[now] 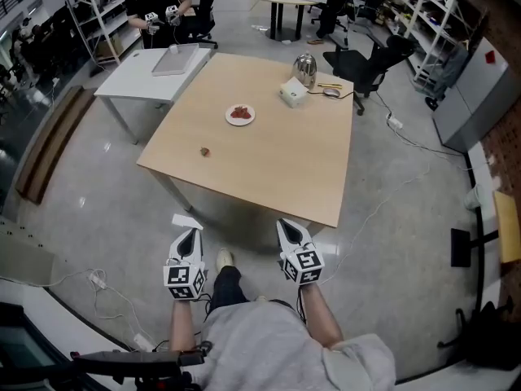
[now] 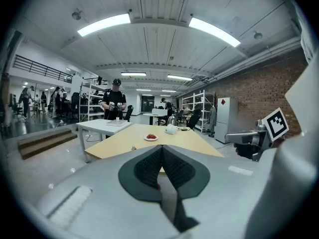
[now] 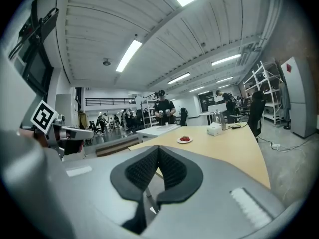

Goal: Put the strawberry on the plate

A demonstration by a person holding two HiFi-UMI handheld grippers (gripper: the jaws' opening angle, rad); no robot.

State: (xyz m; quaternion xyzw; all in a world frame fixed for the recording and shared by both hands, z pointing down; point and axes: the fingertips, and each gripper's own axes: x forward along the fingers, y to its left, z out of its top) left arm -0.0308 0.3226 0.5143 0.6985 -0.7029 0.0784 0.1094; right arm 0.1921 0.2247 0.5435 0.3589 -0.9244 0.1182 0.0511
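Note:
A white plate [image 1: 240, 114] with red strawberries on it sits near the middle of the wooden table [image 1: 277, 161]. A small lone strawberry [image 1: 205, 151] lies on the table nearer its front left corner. Both grippers hang in front of the table's near edge, well short of the fruit. My left gripper [image 1: 192, 235] is shut with nothing in it, and so is my right gripper [image 1: 286, 226]. The left gripper view shows its pads [image 2: 162, 152] pressed together, with the plate [image 2: 151, 137] and strawberry [image 2: 133, 147] far beyond. The right gripper view shows closed pads [image 3: 158, 151] and the plate [image 3: 185, 140].
A white tissue box [image 1: 293, 92], a metal kettle [image 1: 304, 69] and cables lie at the table's far side. A white table with a laptop [image 1: 175, 59] adjoins at the back left, where a person [image 1: 159, 6] stands. Office chairs [image 1: 366, 63] stand at the back right.

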